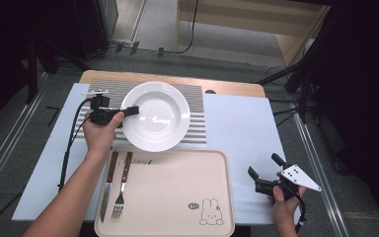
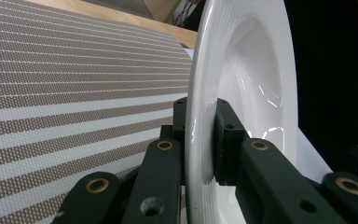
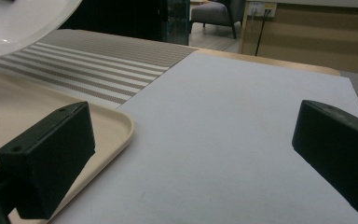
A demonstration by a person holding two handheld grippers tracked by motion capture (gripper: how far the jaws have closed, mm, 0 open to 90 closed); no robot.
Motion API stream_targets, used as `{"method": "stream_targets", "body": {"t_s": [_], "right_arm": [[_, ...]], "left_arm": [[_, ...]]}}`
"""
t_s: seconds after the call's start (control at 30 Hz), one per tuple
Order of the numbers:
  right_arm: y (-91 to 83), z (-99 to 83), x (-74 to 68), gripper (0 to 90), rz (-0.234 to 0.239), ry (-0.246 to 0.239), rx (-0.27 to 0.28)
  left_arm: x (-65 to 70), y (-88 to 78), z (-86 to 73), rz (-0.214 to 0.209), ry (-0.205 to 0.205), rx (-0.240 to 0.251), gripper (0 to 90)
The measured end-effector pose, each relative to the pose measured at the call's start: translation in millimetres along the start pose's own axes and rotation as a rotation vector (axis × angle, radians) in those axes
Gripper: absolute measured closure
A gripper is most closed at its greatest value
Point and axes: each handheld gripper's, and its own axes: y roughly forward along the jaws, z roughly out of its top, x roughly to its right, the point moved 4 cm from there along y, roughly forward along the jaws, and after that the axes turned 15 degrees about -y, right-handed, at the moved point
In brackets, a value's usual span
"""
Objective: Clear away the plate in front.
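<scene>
white plate (image 1: 155, 116) was pinched by its rim in my left jaws (image 1: 128, 110), lifted beyond the tray (image 1: 177, 207); my right jaws (image 1: 265, 172) gaped empty. next: lower it flat onto the tray.

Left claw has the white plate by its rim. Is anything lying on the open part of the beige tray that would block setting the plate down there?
Nothing visible does. The left claw grips the plate above the striped mat. On the tray, the knife and fork lie along its left edge; the middle is bare apart from printed marks.
</scene>
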Motion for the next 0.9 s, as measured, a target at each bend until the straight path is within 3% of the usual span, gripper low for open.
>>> {"method": "stream_targets", "body": {"t_s": [0.2, 0.67, 0.9], "right_arm": [[0.0, 0.0, -0.1, 0.0, 0.001, -0.002, 0.000], [-0.5, 0.2, -0.5, 0.0, 0.001, -0.001, 0.000], [-0.6, 0.3, -0.5, 0.0, 0.006, -0.001, 0.001]], "left_arm": [[3.0, -4.1, -8.1, -0.017, -0.017, -0.008, 81.4], [9.4, -9.2, -33.1, -0.015, 0.023, -0.037, 81.3], [10.8, -9.7, -48.1, -0.029, 0.018, -0.058, 81.3]]}}
